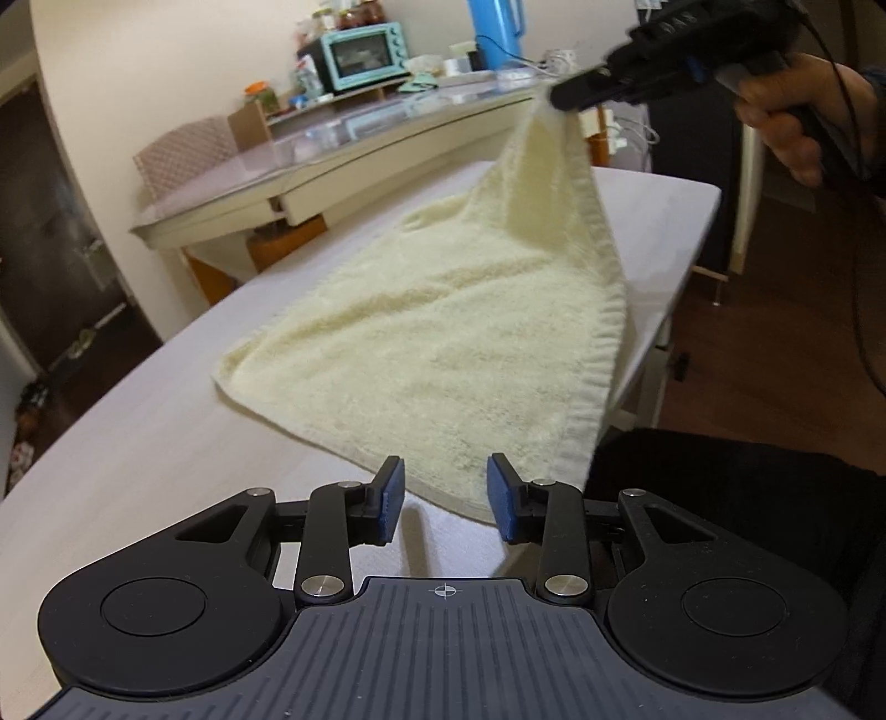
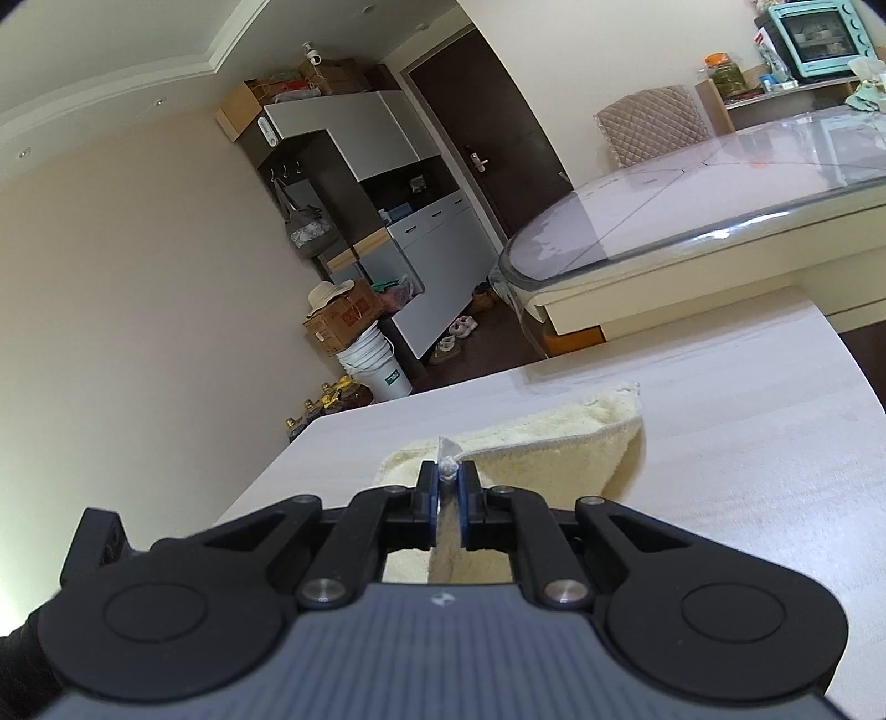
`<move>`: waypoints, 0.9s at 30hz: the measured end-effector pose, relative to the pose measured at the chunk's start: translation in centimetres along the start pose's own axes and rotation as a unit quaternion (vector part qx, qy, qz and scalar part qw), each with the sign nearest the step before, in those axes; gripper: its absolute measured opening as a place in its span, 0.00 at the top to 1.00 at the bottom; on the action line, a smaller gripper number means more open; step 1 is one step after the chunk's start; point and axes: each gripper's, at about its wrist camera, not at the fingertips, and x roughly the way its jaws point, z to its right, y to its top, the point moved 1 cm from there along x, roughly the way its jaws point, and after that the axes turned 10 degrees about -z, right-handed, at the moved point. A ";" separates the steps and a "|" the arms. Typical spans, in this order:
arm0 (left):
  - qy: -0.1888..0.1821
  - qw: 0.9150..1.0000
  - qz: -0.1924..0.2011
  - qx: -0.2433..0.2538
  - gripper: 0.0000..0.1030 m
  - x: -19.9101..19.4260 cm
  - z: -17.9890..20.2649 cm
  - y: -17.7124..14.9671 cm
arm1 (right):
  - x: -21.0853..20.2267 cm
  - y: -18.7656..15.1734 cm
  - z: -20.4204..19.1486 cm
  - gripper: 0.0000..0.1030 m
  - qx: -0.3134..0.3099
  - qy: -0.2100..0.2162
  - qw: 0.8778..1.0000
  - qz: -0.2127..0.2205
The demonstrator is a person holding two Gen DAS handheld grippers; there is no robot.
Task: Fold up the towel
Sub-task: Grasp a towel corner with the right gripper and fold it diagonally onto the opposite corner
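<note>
A pale yellow towel lies on the white table. Its far right corner is lifted off the surface, and my right gripper is shut on that corner, so the cloth rises in a taut slope. In the right wrist view the blue pads pinch the towel's hem at my right gripper, and the rest of the towel drapes down to the table. My left gripper hovers low at the near corner. Its jaws stand apart on either side of the corner without pressing on it.
A person's hand holds the right gripper. A glass-topped table with a teal oven stands behind, with a quilted chair at its left. The white table's right edge runs close to the towel. Something dark lies at the near right.
</note>
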 end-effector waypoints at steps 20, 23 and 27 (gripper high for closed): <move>0.007 0.999 0.016 -0.042 0.55 -0.9 -1.0 -2.1 | 18.9 9.2 -7.5 0.92 -0.113 0.020 0.985 -0.127; 0.010 0.999 0.019 -0.043 0.55 -1.0 -0.7 -2.1 | 22.2 8.4 -8.0 0.92 -0.127 0.014 0.978 -0.164; 0.006 0.998 0.022 -0.050 0.55 -1.1 -0.7 -2.2 | 25.1 7.6 -7.8 0.92 -0.124 0.011 0.974 -0.188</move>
